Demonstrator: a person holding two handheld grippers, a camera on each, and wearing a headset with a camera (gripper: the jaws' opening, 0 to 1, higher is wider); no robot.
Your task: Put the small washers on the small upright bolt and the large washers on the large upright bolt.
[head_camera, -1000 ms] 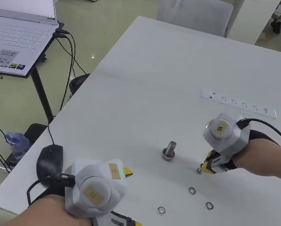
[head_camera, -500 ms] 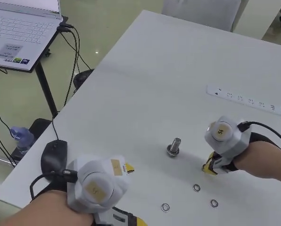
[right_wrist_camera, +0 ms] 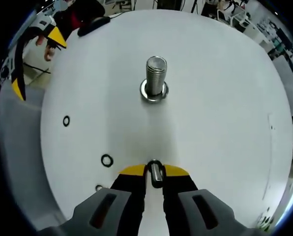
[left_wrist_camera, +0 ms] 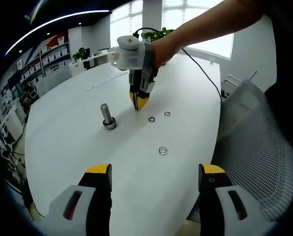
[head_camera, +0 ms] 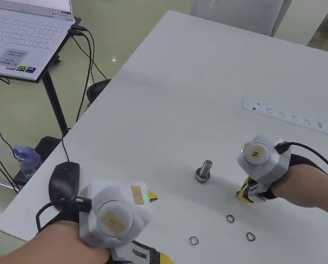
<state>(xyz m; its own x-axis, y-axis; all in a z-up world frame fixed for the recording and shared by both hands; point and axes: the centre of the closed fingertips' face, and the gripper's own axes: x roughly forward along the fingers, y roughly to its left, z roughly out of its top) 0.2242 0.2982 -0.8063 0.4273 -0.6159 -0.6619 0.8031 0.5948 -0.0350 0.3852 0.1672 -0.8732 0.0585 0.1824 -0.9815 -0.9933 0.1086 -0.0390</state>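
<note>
On the white table [head_camera: 169, 82], the large upright bolt [head_camera: 203, 170] stands roughly mid-way across, threads up and wider at its base. Far to the left of the bolt, past the table's edge, an open laptop [head_camera: 21, 33] sits on a stand. A black computer mouse [head_camera: 64, 181] lies near that same edge. The left gripper [left_wrist_camera: 154, 169] hangs over the table on the bolt's near left, its jaws spread wide with nothing between them. Three washers lie flat and apart on the near side of the bolt: one washer [head_camera: 193, 241] almost straight in front of it, a second washer [head_camera: 230, 218] and a third washer [head_camera: 250, 237] further right. Just right of the bolt, the right gripper [head_camera: 244, 196] points down at the table, its yellow tips pinched together on the small bolt [right_wrist_camera: 156, 173]. A white power strip [head_camera: 288, 116] lies beyond the bolt, to its right.
</note>
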